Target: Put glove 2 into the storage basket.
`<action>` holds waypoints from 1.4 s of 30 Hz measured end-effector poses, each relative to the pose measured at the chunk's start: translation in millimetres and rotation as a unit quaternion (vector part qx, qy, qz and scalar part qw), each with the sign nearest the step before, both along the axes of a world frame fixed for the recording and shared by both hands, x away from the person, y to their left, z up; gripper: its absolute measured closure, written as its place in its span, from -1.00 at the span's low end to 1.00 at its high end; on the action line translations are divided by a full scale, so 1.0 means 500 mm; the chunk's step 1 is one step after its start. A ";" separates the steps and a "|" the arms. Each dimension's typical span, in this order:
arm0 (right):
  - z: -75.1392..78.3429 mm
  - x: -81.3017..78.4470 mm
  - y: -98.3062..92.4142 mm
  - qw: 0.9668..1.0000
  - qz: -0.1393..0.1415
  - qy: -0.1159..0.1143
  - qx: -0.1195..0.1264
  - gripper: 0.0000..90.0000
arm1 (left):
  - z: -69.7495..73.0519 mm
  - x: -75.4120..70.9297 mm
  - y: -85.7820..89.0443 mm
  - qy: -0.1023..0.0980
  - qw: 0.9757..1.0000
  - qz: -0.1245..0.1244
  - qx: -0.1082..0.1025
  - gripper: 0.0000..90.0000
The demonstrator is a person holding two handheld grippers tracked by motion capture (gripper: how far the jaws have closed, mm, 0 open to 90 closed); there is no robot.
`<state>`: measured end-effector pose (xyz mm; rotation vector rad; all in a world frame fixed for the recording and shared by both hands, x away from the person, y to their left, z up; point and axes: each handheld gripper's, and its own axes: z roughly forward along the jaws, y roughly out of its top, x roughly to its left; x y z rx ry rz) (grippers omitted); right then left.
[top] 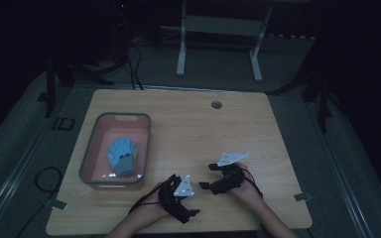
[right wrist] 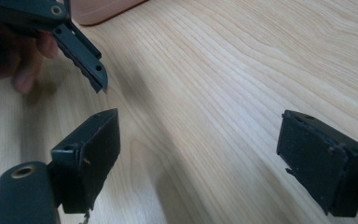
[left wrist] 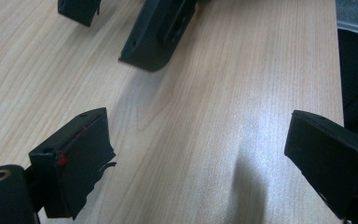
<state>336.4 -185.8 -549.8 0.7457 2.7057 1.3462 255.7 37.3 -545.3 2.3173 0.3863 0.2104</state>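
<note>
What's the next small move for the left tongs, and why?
Probably swing the left tongs up-left toward the blue glove-like item lying in the pink grey-rimmed plastic bin: their jaws stand open and empty over bare wood, and that item is the nearest thing.

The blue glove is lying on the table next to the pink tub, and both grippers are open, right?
Not quite. The high view shows the blue glove lying inside the pink tub, not beside it. Both grippers, left and right, are open.

A blue glove (top: 122, 157) lies flat inside the pink grey-rimmed bin (top: 90, 148).
</note>
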 end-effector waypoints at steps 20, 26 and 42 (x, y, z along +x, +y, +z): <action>-0.015 -0.031 -0.082 0.999 -0.029 -0.012 0.003 -0.70 | -0.026 -0.012 0.004 0.000 1.000 -0.008 0.007 -0.83; -0.017 -0.039 -0.099 0.999 -0.040 -0.022 0.004 -0.70 | -0.026 -0.015 0.012 -0.002 1.000 -0.001 -0.009 -0.83; -0.017 -0.042 -0.111 0.998 -0.054 -0.033 0.001 -0.71 | -0.032 -0.024 0.027 -0.010 1.000 0.009 -0.024 -0.83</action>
